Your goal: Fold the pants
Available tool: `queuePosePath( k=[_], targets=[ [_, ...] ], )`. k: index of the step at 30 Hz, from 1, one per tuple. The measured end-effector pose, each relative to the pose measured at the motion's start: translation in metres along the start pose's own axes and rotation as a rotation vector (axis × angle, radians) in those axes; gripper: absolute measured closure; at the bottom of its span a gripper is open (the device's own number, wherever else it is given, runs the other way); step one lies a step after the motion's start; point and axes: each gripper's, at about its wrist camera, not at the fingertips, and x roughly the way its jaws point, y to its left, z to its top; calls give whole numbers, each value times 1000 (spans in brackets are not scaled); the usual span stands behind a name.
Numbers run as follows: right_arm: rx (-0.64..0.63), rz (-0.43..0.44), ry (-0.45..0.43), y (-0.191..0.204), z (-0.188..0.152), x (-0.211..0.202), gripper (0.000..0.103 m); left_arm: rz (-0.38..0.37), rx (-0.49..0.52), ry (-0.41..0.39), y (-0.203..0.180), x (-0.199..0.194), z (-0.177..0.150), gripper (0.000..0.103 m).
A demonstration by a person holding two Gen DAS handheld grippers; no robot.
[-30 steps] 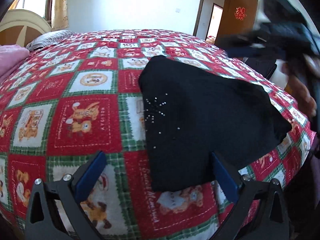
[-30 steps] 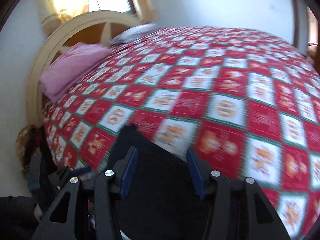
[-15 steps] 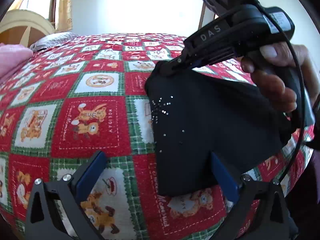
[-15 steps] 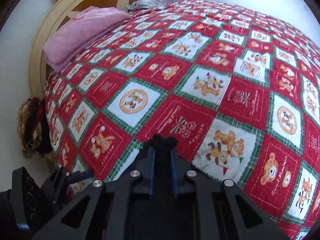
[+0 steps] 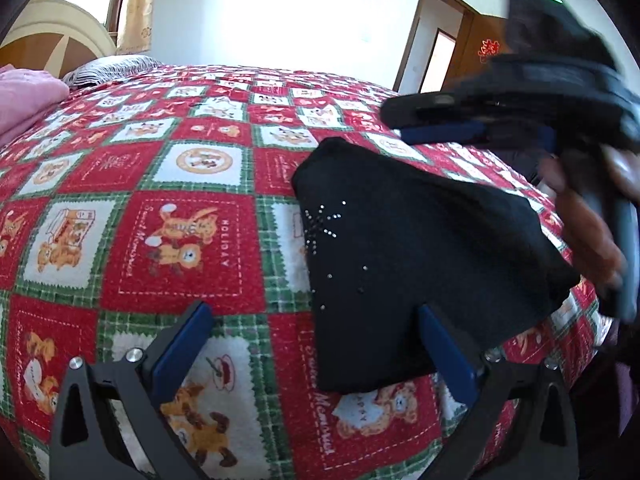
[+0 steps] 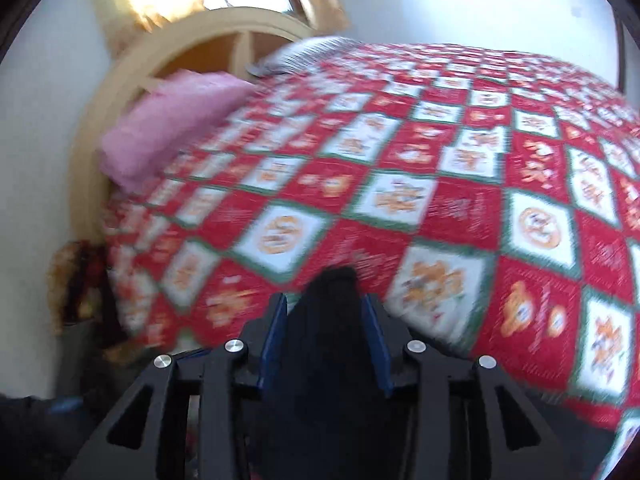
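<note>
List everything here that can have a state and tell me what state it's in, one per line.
black pants: folded into a compact bundle, lying on the bedspread
left gripper: open, holding nothing
right gripper: jaws opening, black fabric between them
pink blanket: folded, by the headboard
door: open

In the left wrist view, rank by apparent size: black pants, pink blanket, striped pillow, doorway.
1. black pants, largest by far, though nearest the camera
2. doorway
3. pink blanket, cut off at the frame edge, so unsure against the doorway
4. striped pillow, smallest
</note>
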Motion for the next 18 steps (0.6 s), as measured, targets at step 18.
queuePosePath(
  k=[18],
  targets=[
    [212,46,-78,-32,-70,-59,57,0,-27,-6,10,-6,24,0]
  ],
)
